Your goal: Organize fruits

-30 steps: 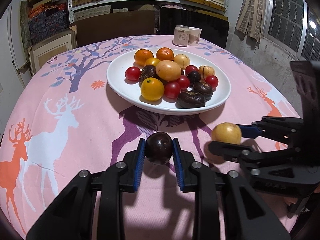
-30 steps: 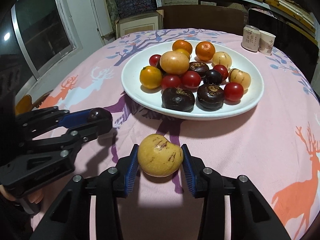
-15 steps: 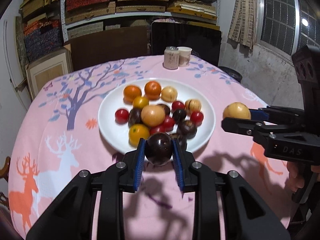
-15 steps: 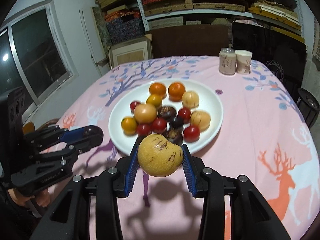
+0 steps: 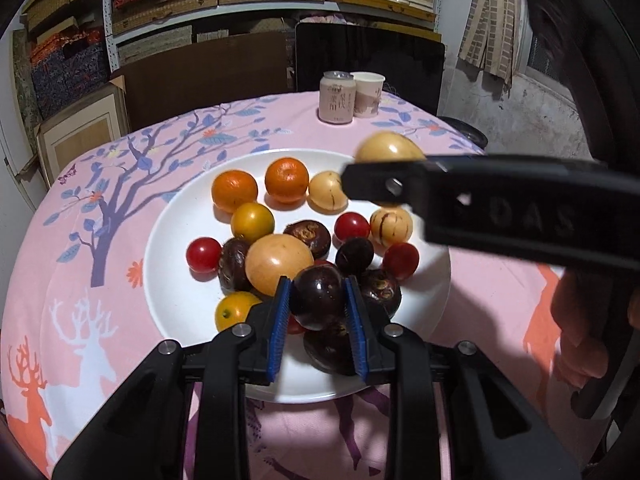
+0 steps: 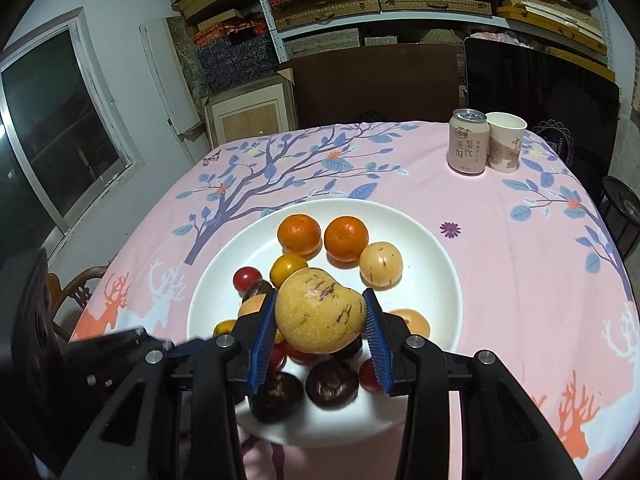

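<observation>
Your left tongs (image 5: 318, 308) clamp a dark fruit (image 5: 318, 298); your right tongs (image 6: 318, 330) clamp a yellow fruit (image 6: 320, 312). The plate (image 6: 436, 276) lies straight below both, with open space ahead-right of the right tongs, the nearer one. The pile under the tongs is hidden.

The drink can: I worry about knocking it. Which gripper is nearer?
Right. The right gripper, holding the yellow fruit, reaches farther across the plate toward the can; the left gripper is at the near side.
</observation>
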Demonstrator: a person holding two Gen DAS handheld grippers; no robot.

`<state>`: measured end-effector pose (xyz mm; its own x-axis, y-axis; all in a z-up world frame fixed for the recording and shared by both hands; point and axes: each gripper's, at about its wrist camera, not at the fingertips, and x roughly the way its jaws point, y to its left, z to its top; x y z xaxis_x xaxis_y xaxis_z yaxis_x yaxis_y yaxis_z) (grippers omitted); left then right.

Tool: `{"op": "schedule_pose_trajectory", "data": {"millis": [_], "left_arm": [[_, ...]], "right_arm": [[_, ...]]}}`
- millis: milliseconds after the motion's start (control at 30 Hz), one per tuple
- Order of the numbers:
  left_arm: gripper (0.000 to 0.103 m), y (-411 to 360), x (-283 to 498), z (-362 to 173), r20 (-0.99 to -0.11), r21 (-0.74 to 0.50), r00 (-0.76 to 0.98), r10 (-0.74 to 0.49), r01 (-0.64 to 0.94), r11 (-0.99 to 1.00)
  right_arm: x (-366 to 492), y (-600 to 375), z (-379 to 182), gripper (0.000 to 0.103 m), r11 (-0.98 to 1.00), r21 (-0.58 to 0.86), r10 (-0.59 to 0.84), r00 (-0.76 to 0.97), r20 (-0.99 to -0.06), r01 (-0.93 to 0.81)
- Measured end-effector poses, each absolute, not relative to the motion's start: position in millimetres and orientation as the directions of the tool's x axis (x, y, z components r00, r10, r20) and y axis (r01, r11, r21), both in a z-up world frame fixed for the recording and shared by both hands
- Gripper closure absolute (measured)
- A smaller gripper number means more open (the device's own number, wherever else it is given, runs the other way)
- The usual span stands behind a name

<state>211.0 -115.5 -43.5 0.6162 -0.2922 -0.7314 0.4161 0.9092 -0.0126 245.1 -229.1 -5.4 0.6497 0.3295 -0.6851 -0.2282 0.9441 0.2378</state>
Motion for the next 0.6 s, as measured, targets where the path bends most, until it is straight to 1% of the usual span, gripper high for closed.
{"op": "schedule_pose_trajectory", "data": {"millis": [67, 100, 133, 167, 233, 333, 367, 400, 467, 500, 533, 600], "left_arm": [[0.074, -116.4, 215.0, -50.3, -0.74, -0.015, 0.608, -0.289, 0.414, 0.91], [0.07, -116.9, 217.0, -53.2, -0.744, -0.017, 0.602, -0.289, 0.415, 0.91], [0.052, -116.4, 217.8, -54.1, -0.745, -0.016, 0.604, -0.282, 0.407, 0.913], [0.032, -113.8, 217.6, -53.6, -0.738, -0.013, 0.619, -0.27, 0.387, 0.922], [0.019, -107.3, 213.8, -50.0, -0.719, -0.018, 0.641, -0.269, 0.369, 0.929], [0.01, -96.3, 206.2, -47.7, -0.725, -0.008, 0.643, -0.247, 0.351, 0.936], [0.01, -91.5, 201.8, -48.1, -0.732, -0.008, 0.638, -0.239, 0.343, 0.939], [0.009, -88.0, 197.7, -49.2, -0.74, -0.007, 0.631, -0.232, 0.338, 0.941], [0.005, -80.9, 187.6, -54.6, -0.77, -0.006, 0.603, -0.208, 0.32, 0.947], [0.005, -77.4, 181.3, -57.9, -0.785, -0.01, 0.586, -0.201, 0.311, 0.95], [0.005, -74.0, 175.8, -60.2, -0.792, -0.015, 0.577, -0.198, 0.306, 0.952], [0.005, -67.7, 159.6, -64.8, -0.81, -0.02, 0.554, -0.19, 0.299, 0.954]], "right_arm": [[256.9, -224.8, -10.3, 0.06, 0.939, 0.249, 0.343, 0.63, -0.696, -0.236], [262.2, -223.4, -13.4, 0.056, 0.937, 0.255, 0.349, 0.626, -0.697, -0.239], [265.0, -222.9, -15.4, 0.041, 0.944, 0.243, 0.331, 0.632, -0.7, -0.225], [264.9, -223.5, -16.0, 0.039, 0.949, 0.236, 0.317, 0.643, -0.697, -0.212], [260.3, -226.9, -17.9, 0.038, 0.948, 0.247, 0.318, 0.645, -0.695, -0.201], [242.1, -234.9, -21.0, 0.038, 0.951, 0.245, 0.309, 0.644, -0.7, -0.19], [235.6, -237.1, -22.1, 0.038, 0.951, 0.244, 0.307, 0.639, -0.706, -0.188], [225.0, -240.5, -24.0, 0.035, 0.951, 0.247, 0.308, 0.634, -0.71, -0.185], [201.9, -247.0, -29.7, 0.025, 0.954, 0.244, 0.298, 0.622, -0.724, -0.173], [191.7, -249.1, -32.6, 0.015, 0.954, 0.247, 0.297, 0.617, -0.729, -0.168], [178.8, -251.0, -36.5, 0.012, 0.955, 0.246, 0.296, 0.608, -0.736, -0.166], [155.7, -253.1, -43.5, 0.012, 0.955, 0.246, 0.296, 0.591, -0.75, -0.166]]}}
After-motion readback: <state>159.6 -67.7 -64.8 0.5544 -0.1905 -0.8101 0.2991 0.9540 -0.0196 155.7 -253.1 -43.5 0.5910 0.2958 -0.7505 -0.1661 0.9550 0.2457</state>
